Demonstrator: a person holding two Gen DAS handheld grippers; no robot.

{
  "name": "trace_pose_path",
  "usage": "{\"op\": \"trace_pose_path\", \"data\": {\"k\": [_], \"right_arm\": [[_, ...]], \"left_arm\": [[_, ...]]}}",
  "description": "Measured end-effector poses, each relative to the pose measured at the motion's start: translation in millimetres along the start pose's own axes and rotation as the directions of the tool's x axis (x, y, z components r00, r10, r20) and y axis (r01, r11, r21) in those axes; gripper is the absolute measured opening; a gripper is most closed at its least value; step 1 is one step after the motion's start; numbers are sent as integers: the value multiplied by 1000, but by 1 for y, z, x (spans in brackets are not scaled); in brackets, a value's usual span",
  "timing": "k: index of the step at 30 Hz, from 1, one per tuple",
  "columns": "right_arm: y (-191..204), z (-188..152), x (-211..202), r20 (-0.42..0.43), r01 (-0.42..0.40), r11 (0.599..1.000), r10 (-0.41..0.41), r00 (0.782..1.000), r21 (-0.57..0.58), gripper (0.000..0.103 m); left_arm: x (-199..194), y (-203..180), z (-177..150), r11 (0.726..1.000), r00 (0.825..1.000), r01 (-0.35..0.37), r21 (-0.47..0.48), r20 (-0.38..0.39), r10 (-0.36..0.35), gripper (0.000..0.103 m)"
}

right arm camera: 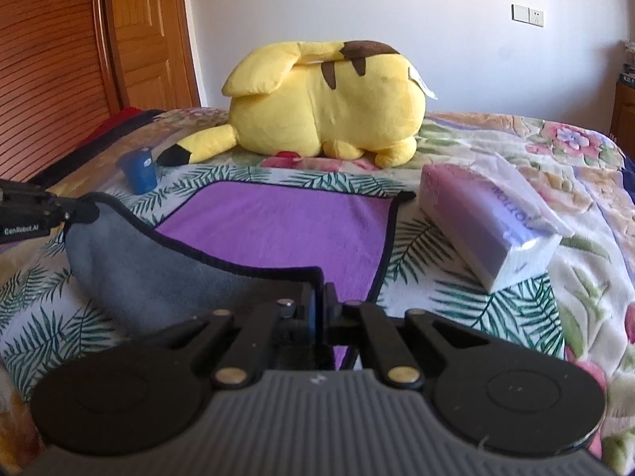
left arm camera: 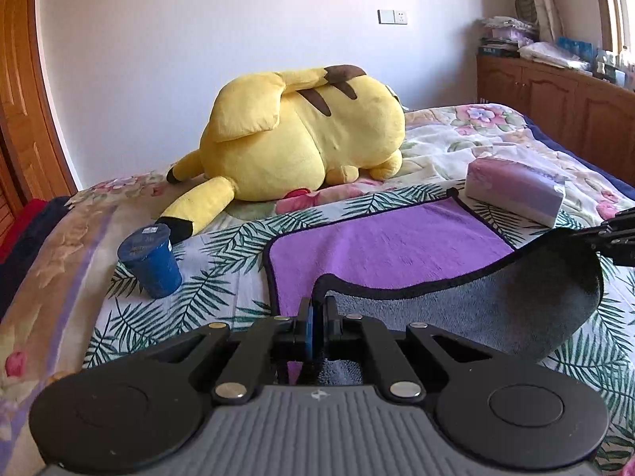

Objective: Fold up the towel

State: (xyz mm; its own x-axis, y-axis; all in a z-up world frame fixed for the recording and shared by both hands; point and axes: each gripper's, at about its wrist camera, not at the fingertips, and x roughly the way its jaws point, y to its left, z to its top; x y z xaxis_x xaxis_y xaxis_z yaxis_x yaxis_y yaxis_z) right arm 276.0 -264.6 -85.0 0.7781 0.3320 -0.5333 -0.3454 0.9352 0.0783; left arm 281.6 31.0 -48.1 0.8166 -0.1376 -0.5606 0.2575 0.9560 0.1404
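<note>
Left gripper [left arm camera: 317, 309] and right gripper [right arm camera: 319, 297] each pinch a near towel [left arm camera: 381, 246] corner. Lifted, the edge can fold toward the bed's [left arm camera: 222, 238] far side.

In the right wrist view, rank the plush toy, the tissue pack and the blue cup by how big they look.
1. Plush toy, largest though farthest back.
2. Tissue pack, clearly smaller; it lies nearer the camera, which flatters it.
3. Blue cup, smallest; it stands farther away, so its true size is less sure.
</note>
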Motion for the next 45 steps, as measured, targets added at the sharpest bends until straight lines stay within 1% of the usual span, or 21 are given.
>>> {"op": "trace_pose_path", "data": {"k": [3,6,13,19,23,30,34,36,42,45], "right_arm": [[-3,5,3,9,9,1000,-9,1000,-6,4],[-7,9,8,17,19,1000,-19,1000,-11,4],[-12,17,13,32,39,999,-38,999,-28,4],[-14,23,22,37,48,998,-46,998,-45,4],[-17,27,30,40,53,998,-51,998,-47,4],[-21,40,33,80,53,997,-48,996,-52,4],[-22,50,37,102,56,996,-49,994,-74,4],[-22,56,40,112,58,995,-49,993,-85,4],[-23,70,53,140,74,989,-56,989,-126,4],[-27,74,64,145,81,989,-62,987,-127,4]], "left_arm": [[5,-3,6,1000,999,-21,19,28,20,5],[14,-6,14,999,999,-28,35,38,27,5],[24,-9,27,998,999,-35,60,39,33,5],[31,-8,32,996,999,-46,71,31,44,5],[37,-8,33,993,995,-86,86,49,82,5],[43,-3,44,991,991,-104,79,93,97,5],[47,2,54,993,988,-108,55,114,101,5],[51,4,58,991,986,-118,57,123,110,5],[68,9,65,991,984,-128,41,127,122,5],[80,11,68,990,984,-134,35,123,128,5]]}}
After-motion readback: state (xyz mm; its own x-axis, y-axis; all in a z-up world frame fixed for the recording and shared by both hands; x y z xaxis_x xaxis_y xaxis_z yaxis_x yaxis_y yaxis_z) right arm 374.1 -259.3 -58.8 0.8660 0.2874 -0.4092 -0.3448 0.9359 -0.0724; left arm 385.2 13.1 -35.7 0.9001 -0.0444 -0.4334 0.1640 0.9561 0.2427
